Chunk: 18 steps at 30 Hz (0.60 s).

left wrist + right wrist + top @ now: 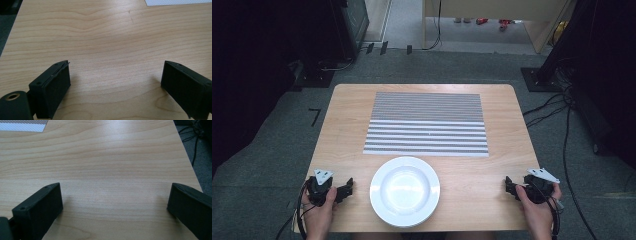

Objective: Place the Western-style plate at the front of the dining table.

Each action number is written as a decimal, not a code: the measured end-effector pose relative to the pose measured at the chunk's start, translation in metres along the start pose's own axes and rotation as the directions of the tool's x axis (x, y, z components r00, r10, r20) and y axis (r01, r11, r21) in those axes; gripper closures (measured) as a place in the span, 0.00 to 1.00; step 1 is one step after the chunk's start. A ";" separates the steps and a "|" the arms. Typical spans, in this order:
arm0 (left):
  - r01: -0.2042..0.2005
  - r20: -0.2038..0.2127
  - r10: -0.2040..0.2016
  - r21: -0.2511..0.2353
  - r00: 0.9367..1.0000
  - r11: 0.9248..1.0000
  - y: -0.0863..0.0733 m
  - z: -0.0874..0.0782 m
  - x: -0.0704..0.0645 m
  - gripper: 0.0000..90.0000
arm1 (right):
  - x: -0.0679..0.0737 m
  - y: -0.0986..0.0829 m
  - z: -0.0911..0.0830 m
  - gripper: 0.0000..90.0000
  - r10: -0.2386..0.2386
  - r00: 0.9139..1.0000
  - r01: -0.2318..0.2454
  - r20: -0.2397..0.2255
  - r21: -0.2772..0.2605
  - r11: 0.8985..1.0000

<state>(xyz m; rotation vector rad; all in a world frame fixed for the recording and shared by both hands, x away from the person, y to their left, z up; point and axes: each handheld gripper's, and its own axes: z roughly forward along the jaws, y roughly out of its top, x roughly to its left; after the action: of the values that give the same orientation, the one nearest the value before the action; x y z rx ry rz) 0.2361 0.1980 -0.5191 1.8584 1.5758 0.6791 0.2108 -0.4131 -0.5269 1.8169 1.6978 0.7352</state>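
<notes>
A white round plate (405,190) sits near the front edge of the wooden table (347,115), in the middle. Behind it lies a grey-and-white striped placemat (427,124). My left gripper (346,188) rests on the table left of the plate, held by a hand, jaws wide apart with nothing between them (116,75). On the far side of the plate, near the front right corner, my right gripper (510,186) is open too, over bare wood (115,197).
Grey carpet surrounds the table, with cables (562,130) on the floor at the right and dark equipment (347,25) at the back left. A corner of the placemat (175,2) shows in the left gripper view, and the table's right edge (190,162) in the right gripper view.
</notes>
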 end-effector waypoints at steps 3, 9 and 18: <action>-0.003 0.004 0.003 0.001 1.000 1.000 0.000 0.000 0.000 0.10 | 0.000 0.001 0.000 0.00 0.001 1.000 -0.001 -0.001 0.009 1.000; 0.010 0.012 -0.010 0.004 1.000 1.000 0.001 -0.002 0.000 0.10 | 0.001 0.004 -0.001 0.00 0.020 1.000 -0.020 -0.007 0.021 1.000; 0.020 0.040 -0.019 -0.024 0.999 1.000 0.005 -0.010 -0.009 0.10 | 0.008 0.008 -0.011 0.00 0.046 0.999 -0.047 -0.022 -0.033 0.998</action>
<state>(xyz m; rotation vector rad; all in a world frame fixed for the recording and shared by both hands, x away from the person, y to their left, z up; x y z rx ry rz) 0.2309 0.1899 -0.5080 1.8263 1.5514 0.6457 0.2094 -0.4059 -0.5132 1.8371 1.6523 0.8005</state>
